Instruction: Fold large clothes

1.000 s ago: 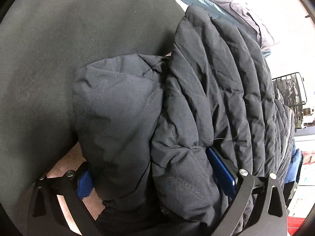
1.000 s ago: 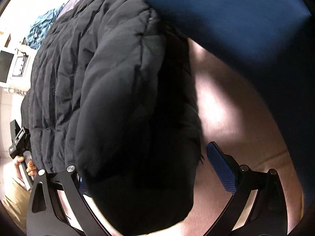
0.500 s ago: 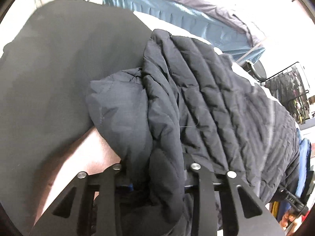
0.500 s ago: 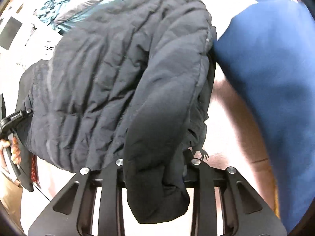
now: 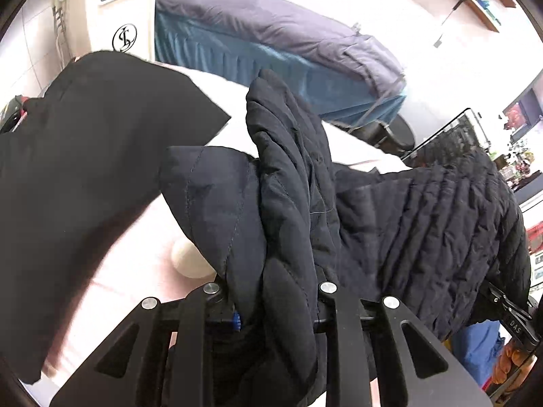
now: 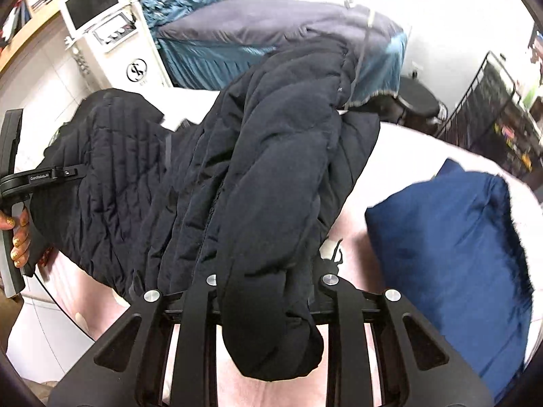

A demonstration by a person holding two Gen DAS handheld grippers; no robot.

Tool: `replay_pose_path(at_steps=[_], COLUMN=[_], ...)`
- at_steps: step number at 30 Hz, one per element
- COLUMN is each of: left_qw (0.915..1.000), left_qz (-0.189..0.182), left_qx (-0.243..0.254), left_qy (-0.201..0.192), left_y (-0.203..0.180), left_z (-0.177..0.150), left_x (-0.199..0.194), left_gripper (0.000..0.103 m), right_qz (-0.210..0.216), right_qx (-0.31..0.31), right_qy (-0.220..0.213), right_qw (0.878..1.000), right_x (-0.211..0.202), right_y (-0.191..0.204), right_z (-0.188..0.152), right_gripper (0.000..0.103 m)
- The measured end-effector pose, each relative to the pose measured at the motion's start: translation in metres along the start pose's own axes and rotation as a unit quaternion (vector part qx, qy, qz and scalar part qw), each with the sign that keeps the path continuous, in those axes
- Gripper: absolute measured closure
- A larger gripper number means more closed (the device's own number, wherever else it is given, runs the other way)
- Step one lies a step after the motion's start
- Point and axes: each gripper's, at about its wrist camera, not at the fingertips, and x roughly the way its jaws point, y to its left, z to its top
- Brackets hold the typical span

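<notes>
A dark navy quilted puffer jacket [image 5: 424,224] hangs between my two grippers above a pale pink bed [image 5: 142,244]. My left gripper [image 5: 268,291] is shut on a bunched edge of the jacket, with fabric draped over its jaws. My right gripper [image 6: 268,281] is shut on another thick fold of the same jacket [image 6: 271,169], which spills down over its jaws. The left gripper and the hand holding it show at the left edge of the right wrist view [image 6: 13,183].
A black garment [image 5: 74,156] lies on the bed at left. A blue cushion [image 6: 454,247] lies on the bed [image 6: 417,156] at right. Behind are a massage table with a purple and teal cover [image 5: 271,34], a white machine [image 6: 112,37], a black stool [image 6: 417,105] and a wire rack [image 6: 499,115].
Both grippers have closed on the jacket and lifted it off the bed. The view has risen, so the room behind now shows.
</notes>
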Motion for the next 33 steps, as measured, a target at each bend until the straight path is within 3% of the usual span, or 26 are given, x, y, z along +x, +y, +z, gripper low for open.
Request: replay_pose_path(at_steps=[5,8,14,20,24,26,29,31,33], left_qw=[0.9987,0.9955,0.9827,0.9496,0.9239,0.9159,0.9095,0.9086,0.9100], left_qz=[-0.015,-0.043,-0.110,-0.208,-0.263,-0.261,-0.222,-0.160,-0.139], left_qx=[0.038,0.062,0.117,0.218,0.276,0.305,0.346,0.383,0.388], left_qy=[-0.031,-0.057,-0.093,-0.086,-0.027,0.004,0.059,0.044,0.044], left_y=[-0.041,-0.074,-0.165,-0.323,-0.427,-0.463,-0.506,-0.523,-0.528], left_z=[0.006,0.013,0.030,0.024,-0.007,-0.026,-0.059,-0.079,-0.078], left_x=[-0.020,-0.034,-0.055,-0.045,0.000,0.032,0.088,0.111,0.123], left_gripper=[0.082,0.082,0.082,0.082,0.082,0.082,0.082,0.080,0.079], right_qz=[-0.002,-0.013,-0.065,-0.170,-0.221,-0.227,-0.202,-0.175,-0.161], right_qx=[-0.018,-0.023,0.026,0.143,0.263,0.338,0.430,0.485,0.504], right_qy=[-0.040,-0.074,-0.158,-0.193,-0.184,-0.151,-0.102,-0.072,-0.069], right_qw=[0.999,0.997,0.985,0.956,0.921,0.901,0.874,0.854,0.846], right_x=[-0.033,-0.070,-0.166,-0.254,-0.285,-0.282,-0.263,-0.242,-0.231], right_y=[0.000,-0.011,-0.071,-0.170,-0.224,-0.249,-0.271,-0.276,-0.275], right_z=[0.014,0.009,-0.006,-0.074,-0.155,-0.207,-0.274,-0.318,-0.340], right_gripper=[0.082,0.082,0.082,0.082,0.082,0.081,0.080,0.080,0.079])
